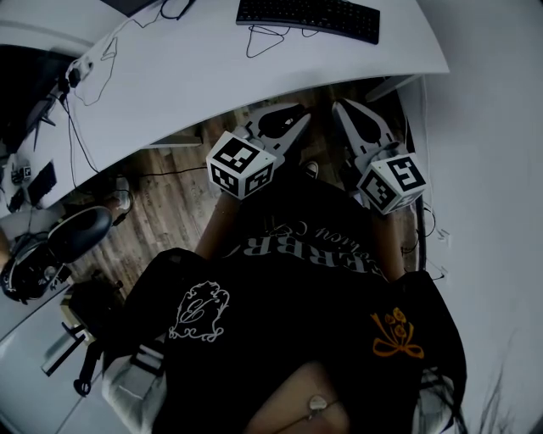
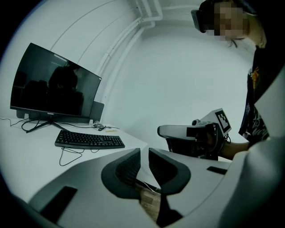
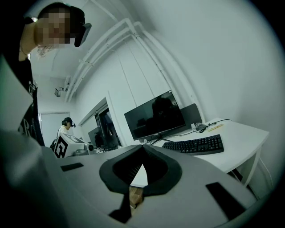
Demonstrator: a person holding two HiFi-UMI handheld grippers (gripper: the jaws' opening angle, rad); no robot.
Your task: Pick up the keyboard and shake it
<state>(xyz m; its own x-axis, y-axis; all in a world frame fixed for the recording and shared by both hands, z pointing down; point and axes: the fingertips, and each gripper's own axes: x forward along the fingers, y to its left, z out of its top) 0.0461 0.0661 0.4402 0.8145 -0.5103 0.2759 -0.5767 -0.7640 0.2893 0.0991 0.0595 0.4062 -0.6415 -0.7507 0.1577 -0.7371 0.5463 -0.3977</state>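
The black keyboard (image 1: 307, 17) lies flat near the far edge of the white desk (image 1: 254, 85), its cable looping in front of it. Both grippers hang in front of the desk's near edge, above the wooden floor and well short of the keyboard. My left gripper (image 1: 293, 114) has its jaws a narrow gap apart with nothing between them. My right gripper (image 1: 341, 105) is shut and empty, its tips touching. The keyboard (image 2: 89, 139) shows at the left beyond the left gripper (image 2: 144, 150), and the keyboard (image 3: 196, 144) lies to the right of the right gripper (image 3: 142, 147).
A dark monitor (image 2: 53, 87) stands behind the keyboard. Cables (image 1: 102, 59) trail over the desk's left part. A black chair (image 1: 76, 233) and other gear stand on the floor to my left. Another person (image 3: 67, 124) stands far back in the room.
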